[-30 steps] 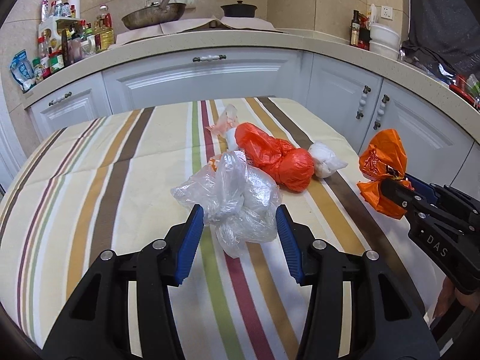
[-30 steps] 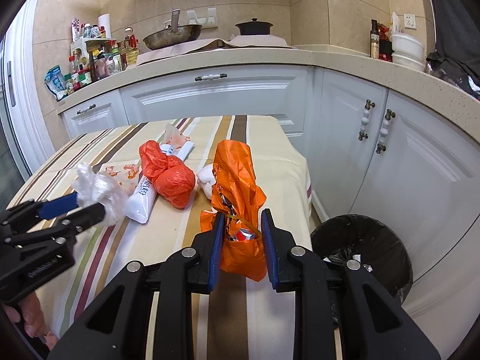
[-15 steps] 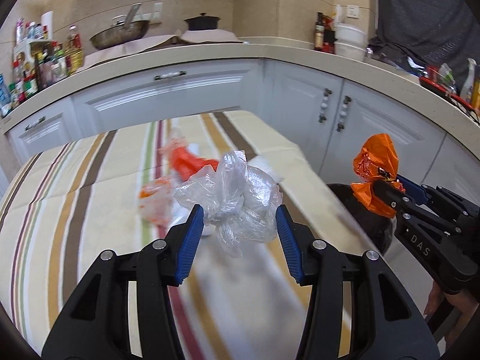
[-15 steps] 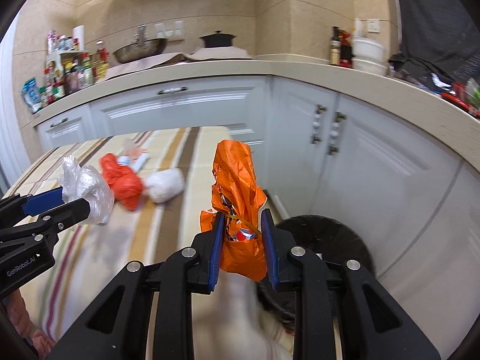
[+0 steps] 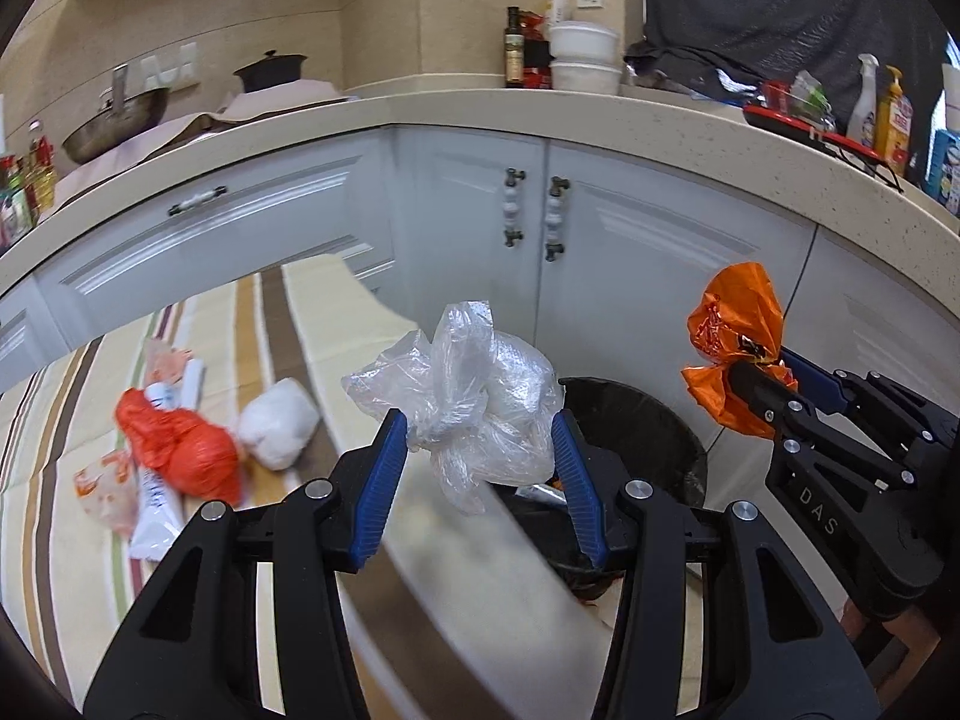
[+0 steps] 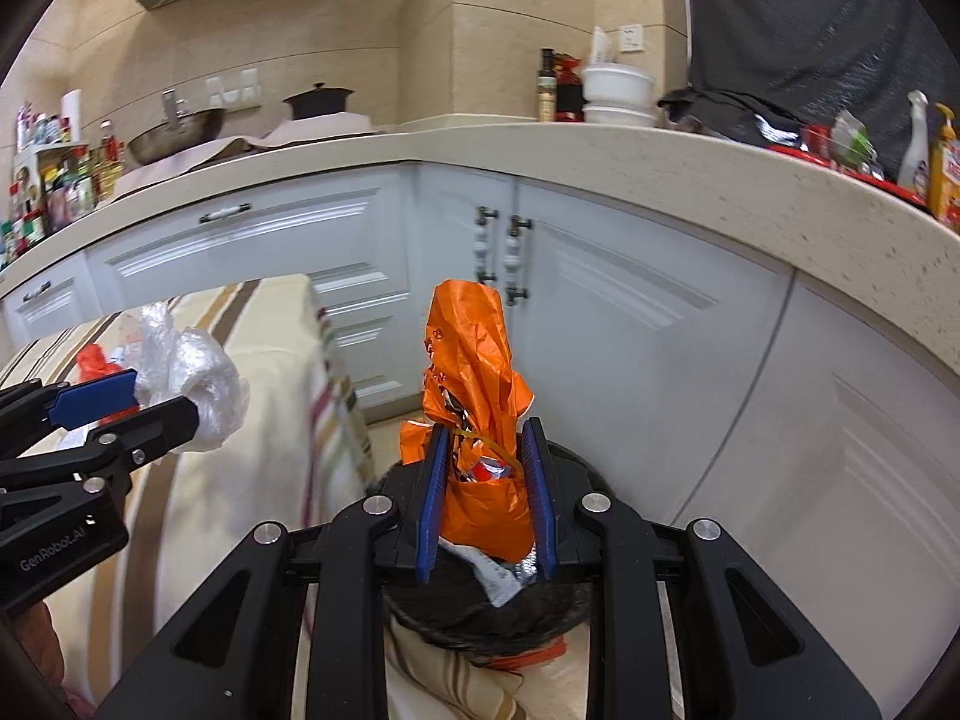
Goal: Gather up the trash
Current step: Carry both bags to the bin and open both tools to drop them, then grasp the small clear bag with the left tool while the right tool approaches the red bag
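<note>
Left wrist view: the left gripper (image 5: 480, 468), clenched on a clear plastic bag (image 5: 474, 396), has swung off the striped table (image 5: 72, 540); a black bin (image 5: 648, 420) now sits just beyond its fingertips, so the drop looks close. Right wrist view: the right gripper (image 6: 486, 492), clamped on an orange bag (image 6: 480, 396), has likewise left the table, and the bin (image 6: 570, 606) lies directly below its fingers.
</note>
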Demonstrator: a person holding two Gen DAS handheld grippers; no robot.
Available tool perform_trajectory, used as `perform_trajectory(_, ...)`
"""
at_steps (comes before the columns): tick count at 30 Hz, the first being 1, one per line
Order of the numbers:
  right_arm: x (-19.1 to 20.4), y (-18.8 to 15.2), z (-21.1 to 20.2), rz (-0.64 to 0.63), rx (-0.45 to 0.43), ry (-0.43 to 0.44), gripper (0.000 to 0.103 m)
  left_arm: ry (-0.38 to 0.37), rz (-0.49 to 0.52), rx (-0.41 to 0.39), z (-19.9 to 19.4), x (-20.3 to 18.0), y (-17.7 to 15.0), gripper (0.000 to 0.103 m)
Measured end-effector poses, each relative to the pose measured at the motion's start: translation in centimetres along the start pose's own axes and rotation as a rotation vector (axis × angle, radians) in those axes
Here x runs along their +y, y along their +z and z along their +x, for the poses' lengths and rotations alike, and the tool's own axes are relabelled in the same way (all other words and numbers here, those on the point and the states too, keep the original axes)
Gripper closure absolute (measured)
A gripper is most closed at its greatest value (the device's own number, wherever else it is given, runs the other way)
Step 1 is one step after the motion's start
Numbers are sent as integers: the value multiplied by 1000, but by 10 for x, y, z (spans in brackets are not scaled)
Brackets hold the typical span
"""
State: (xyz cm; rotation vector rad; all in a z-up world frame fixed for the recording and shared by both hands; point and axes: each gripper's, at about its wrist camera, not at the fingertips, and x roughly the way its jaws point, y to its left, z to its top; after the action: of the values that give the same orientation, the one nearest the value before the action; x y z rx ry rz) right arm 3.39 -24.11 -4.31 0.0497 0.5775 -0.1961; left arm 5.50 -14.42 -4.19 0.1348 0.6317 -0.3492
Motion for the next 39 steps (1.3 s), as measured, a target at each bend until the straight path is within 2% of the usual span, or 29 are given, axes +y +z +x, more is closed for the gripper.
perform_trajectory(10,-29,-1,21,30,-13,-20,77,-5,35,4,36,-41,18,54)
perform_trajectory(11,-33,0,26,40,-19,-26,74,-3,41,6,41,-45,20,53)
perform_trajectory(12,-37,0,31,54,-22,-26,63,-4,49,17,47,-49,22,52)
perform_trajectory(14,-43,-1,38,79,-24,-38,51,4,52,22,56,-52,23,46)
perform_trajectory(19,-53,-3,45,102,-8,-50,51,21,58,38,67,-54,24,44)
perform_trajectory(22,-52,-4,43,99,-3,-55,51,25,53,33,65,-50,23,38)
perform_trajectory(30,-41,-4,32,93,-2,-44,51,28,17,17,46,-28,22,37)
perform_trajectory(39,0,9,21,56,-19,26,49,110,-47,-18,3,28,9,37)
